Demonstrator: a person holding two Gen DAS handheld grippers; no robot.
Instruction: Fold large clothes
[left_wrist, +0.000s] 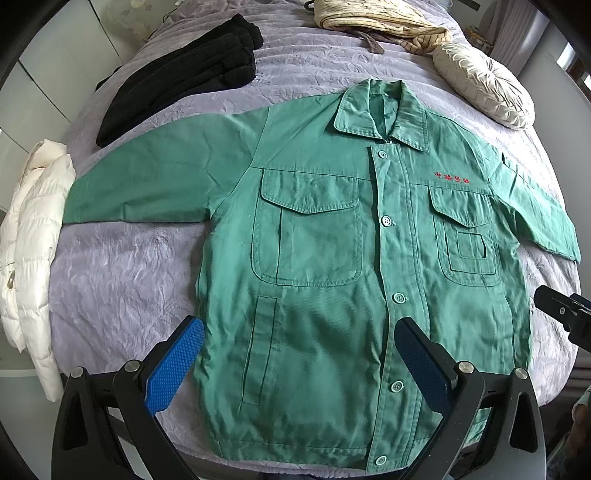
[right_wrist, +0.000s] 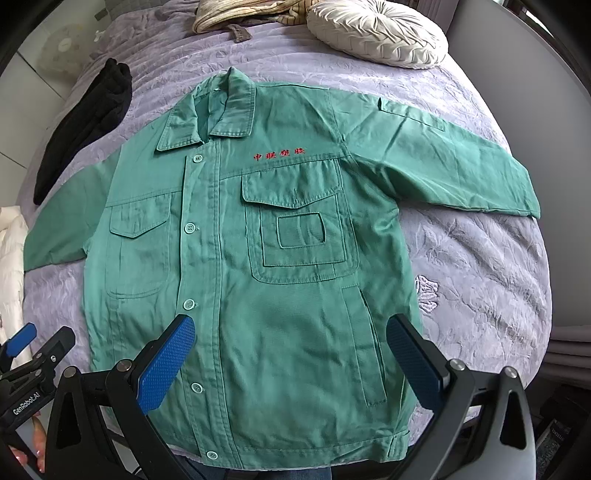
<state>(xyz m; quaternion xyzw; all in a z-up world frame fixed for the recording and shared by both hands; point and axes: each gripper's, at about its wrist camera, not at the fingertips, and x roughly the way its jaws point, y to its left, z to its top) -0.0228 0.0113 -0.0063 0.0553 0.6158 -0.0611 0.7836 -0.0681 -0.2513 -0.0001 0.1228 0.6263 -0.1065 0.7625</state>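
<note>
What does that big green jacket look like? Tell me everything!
The green cotton-looking work jacket lies flat, front up, on the purple bedspread. It is buttoned with green buttons, collar open, both sleeves spread out sideways. It has two flapped chest pockets, two slit pockets lower down and red stitched characters on one side of the chest. The cloth is slightly wrinkled. Nothing grips it; both hand-held grippers hover open above its hem.

We see a green jacket (left_wrist: 325, 236) spread flat, front up and buttoned, on a lilac bedspread (left_wrist: 122, 266) — collar toward twelve o'clock, sleeves out toward nine and three. Our left gripper (left_wrist: 299, 365) hangs over the hem at six, blue pads wide apart, nothing between them. The right gripper (left_wrist: 565, 314) juts in at four. A black garment (left_wrist: 184, 74) lies at eleven, a white puffer (left_wrist: 33, 240) at nine, a cushion (left_wrist: 484, 83) at one.
</note>
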